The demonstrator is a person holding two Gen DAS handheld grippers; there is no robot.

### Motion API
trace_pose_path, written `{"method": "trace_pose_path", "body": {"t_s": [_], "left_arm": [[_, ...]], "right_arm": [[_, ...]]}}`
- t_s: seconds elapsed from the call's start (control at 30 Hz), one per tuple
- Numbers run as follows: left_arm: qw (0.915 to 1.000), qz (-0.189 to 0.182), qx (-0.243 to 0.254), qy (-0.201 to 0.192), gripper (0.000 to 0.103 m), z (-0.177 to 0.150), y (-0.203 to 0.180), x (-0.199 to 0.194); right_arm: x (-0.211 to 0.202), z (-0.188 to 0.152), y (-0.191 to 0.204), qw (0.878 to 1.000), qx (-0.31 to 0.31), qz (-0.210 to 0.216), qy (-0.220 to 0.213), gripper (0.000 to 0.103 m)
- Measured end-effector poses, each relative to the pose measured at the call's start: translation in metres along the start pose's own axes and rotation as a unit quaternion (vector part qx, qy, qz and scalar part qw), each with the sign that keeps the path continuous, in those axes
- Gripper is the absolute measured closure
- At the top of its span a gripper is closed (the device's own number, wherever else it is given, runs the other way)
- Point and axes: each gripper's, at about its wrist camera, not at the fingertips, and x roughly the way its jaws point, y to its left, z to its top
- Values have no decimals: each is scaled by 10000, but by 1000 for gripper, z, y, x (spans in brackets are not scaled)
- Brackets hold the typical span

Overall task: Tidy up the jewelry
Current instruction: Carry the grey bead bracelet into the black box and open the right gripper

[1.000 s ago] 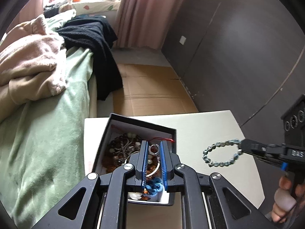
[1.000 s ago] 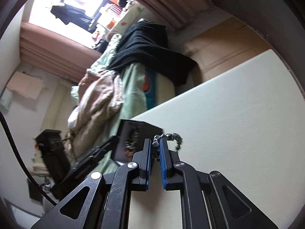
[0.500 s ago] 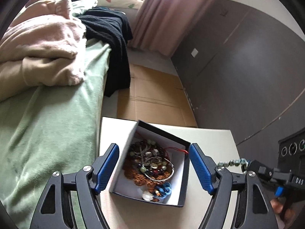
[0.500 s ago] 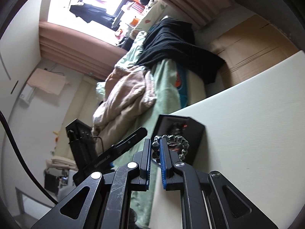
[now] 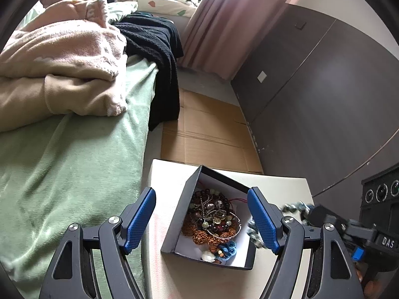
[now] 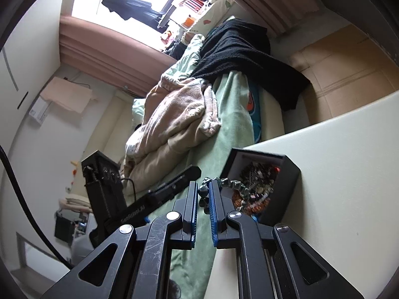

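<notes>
Above the pale table (image 5: 279, 184), we hold our left gripper (image 5: 202, 220) wide and empty over one black box (image 5: 185, 199) heaped with tangled jewelry (image 5: 212, 218). Our right gripper (image 6: 204, 200) pinches one grey bead bracelet (image 6: 237, 185) just beside the box. One green-sheeted bed (image 5: 62, 169) with blankets lies alongside.

Box (image 5: 183, 214) top lies open; bed (image 5: 74, 169) crowds table's (image 5: 279, 186) left edge.
</notes>
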Motion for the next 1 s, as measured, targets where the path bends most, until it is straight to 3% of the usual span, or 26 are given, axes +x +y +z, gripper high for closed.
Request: {"method": "trace_pose_path", "body": {"t_s": [0.07,0.17,0.63,0.83,0.9,1.0], "left_arm": [[10000,5,5,-9,27,0,0,-1],[10000,38,82,-18,27,-2,-3,-3],[9987,169,482,-18,27,-15,-30,-10],[9971,328,691,-50,25,-23,-47,-14],[9963,397,755,-41,17,-25,-52,-14],[9955,446,838,-56,8,-29,-59,-18]], "right_arm": [[5,3,3,9998,-71,-147,-85,88],[11,6,0,9998,3,-215,-5,53],[-39,-3,-15,9902,-19,-1386,-179,50],[-60,-10,-18,9845,-80,-1731,-263,39],[-67,-11,-21,9822,-80,-1856,-280,22],[-79,-13,-25,9797,-33,-1972,-368,12]]}}
